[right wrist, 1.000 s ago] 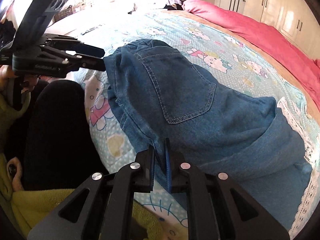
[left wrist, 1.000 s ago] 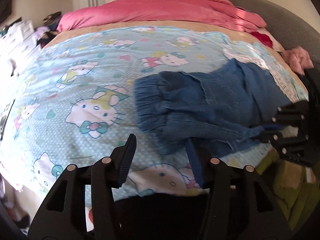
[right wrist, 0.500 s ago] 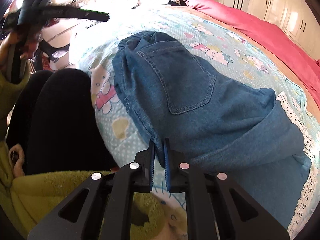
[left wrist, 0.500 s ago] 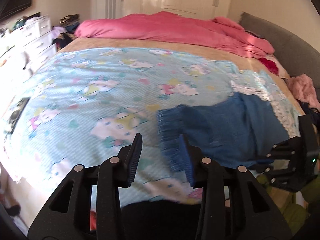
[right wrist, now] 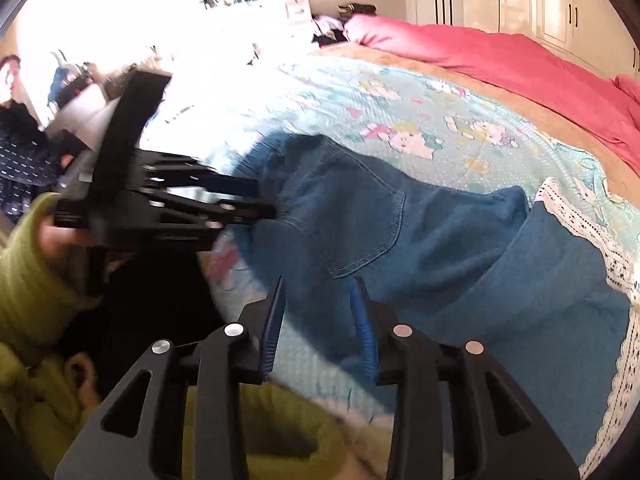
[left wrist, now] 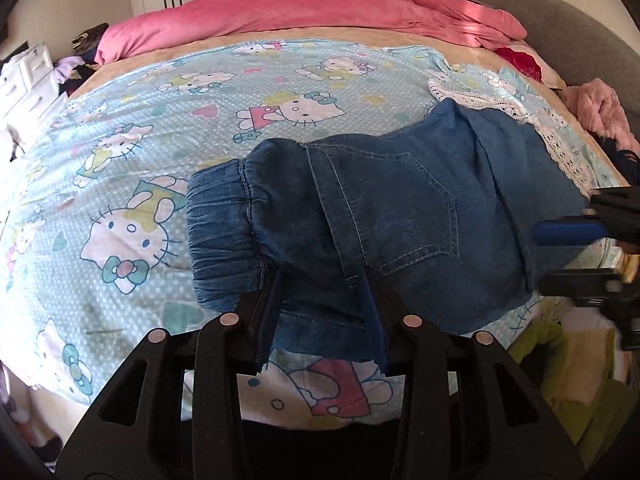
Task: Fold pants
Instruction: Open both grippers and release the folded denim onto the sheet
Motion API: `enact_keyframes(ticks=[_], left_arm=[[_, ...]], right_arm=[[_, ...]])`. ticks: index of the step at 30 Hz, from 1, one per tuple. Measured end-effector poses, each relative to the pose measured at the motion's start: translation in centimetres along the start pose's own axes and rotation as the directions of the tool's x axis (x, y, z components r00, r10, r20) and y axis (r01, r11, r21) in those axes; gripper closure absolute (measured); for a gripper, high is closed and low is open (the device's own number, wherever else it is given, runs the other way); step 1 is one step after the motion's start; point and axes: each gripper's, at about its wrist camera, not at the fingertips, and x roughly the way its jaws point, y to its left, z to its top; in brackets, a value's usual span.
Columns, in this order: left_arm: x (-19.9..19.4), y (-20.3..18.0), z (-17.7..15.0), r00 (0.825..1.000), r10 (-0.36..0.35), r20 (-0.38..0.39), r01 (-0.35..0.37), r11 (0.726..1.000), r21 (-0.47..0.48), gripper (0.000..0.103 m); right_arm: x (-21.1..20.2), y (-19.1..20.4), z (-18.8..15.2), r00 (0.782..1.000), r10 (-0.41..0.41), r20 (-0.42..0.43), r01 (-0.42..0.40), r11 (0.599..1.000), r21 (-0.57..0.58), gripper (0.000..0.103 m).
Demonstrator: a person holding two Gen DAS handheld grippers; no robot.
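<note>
The blue denim pants (left wrist: 380, 216) lie folded on the Hello Kitty bedsheet (left wrist: 180, 128) near the bed's front edge, elastic waistband to the left, back pocket facing up. They also show in the right wrist view (right wrist: 400, 240). My left gripper (left wrist: 320, 312) is open, its fingers straddling the near hem of the pants. My right gripper (right wrist: 316, 320) is open just above the pants' near edge; it also shows at the right edge of the left wrist view (left wrist: 580, 256). The left gripper shows in the right wrist view (right wrist: 256, 200), its tips at the waistband end.
A pink duvet (left wrist: 320, 8) lies across the far side of the bed. A grey headboard (left wrist: 560, 28) and pink clothing (left wrist: 604, 108) are at the right. White drawers (left wrist: 28, 76) stand at the left. My black-clad legs (right wrist: 160, 300) and green sleeves (right wrist: 36, 280) are at the bed's front edge.
My right gripper has let go of the pants' edge and opened. My left gripper has come back down to the near hem of the pants.
</note>
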Motion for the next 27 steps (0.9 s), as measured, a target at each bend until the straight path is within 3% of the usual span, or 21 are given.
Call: enact_keyframes(ticks=[5,12,15,19,22,27], left_arm=[[-0.1,0.2,-0.3,1.000,-0.014,0.001,0.014,1.000,-0.009,0.073],[-0.8,0.7,-0.1,0.999,-0.028,0.032,0.030,0.999,-0.039,0.073],[-2.6,1.0,0.0,0.996,-0.028,0.082,0.033,0.998,-0.061,0.072],[-5.2,1.1,0.7,0.990,-0.007,0.140,0.018,0.997,-0.079,0.062],[-6.5,0.5,1.1,0.987,-0.003,0.163,0.015,0.997,-0.072,0.054],[-6.6,-1.6,1.9,0.987,-0.039,0.158,0.043,0.999,-0.024,0.043]], right_arm=[[4.6,-0.5,-1.5,0.984,-0.073,-0.160,0.076,0.997,0.015,0.070],[1.2,-1.6,-0.7,0.994,-0.063,-0.093,0.069,0.995,0.068,0.070],[-1.5,-3.3,-0.3,0.992,-0.118,-0.031,0.121,0.987,0.109,0.058],[-3.5,-6.4,0.2,0.980,-0.199,0.003,0.195,0.965,0.174,0.056],[-4.4,-9.1,1.1,0.967,-0.252,0.028,0.240,0.946,0.220,0.044],[-5.3,-13.1,2.9,0.944,-0.326,0.046,0.303,0.915,0.267,0.038]])
